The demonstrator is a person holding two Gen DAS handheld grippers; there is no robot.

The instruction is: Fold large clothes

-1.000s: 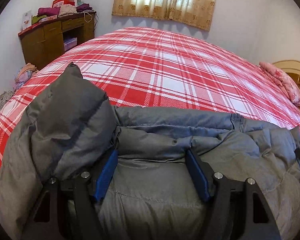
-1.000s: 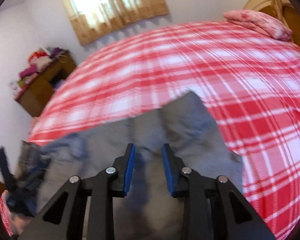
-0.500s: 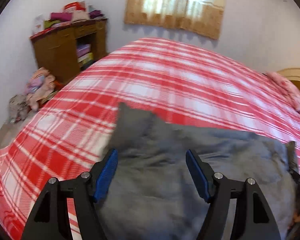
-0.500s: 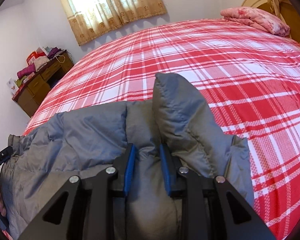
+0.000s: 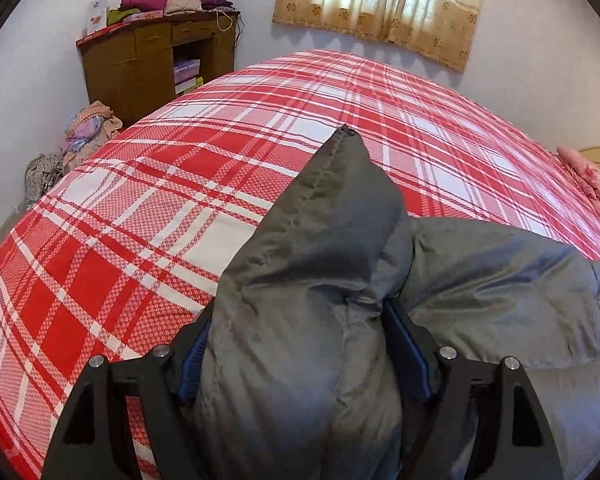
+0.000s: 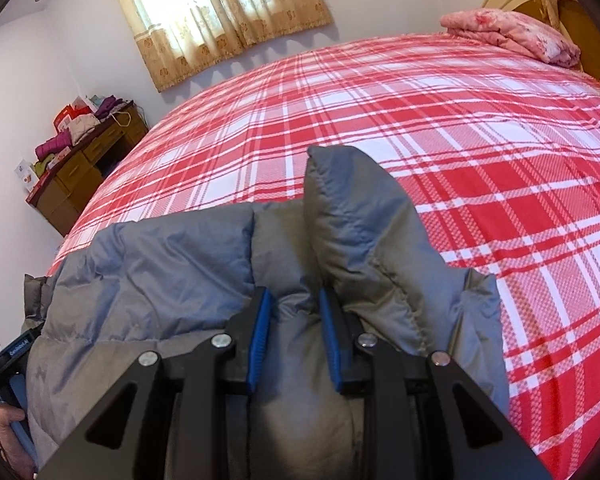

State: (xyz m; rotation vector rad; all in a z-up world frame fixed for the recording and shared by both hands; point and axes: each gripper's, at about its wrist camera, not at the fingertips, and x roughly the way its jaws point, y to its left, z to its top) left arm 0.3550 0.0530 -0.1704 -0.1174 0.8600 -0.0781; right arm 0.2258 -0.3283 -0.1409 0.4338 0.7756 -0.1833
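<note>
Both claws grip the grey padded jacket [image 5: 480,288] above the near edge of the bed's red plaid cover [image 5: 180,200]. The left claw [image 5: 300,344] is clenched around a thick fold, a pointed corner of fabric standing up beyond its fingers. The right claw [image 6: 296,332] pinches a narrower bunch, with another padded flap rising just past its right finger. A folded pink blanket [image 6: 512,36] lies at the bed's far corner.

Grey jacket on red-and-white plaid

The padded jacket [image 5: 480,280] is plain grey, lying on a bedspread [image 5: 228,152] checked in red and white; beyond the bedspread hang tan curtains [image 6: 220,16] with a floral print, beside a brown cabinet [image 5: 148,68]; gripper pads [image 6: 259,340] are blue.
</note>
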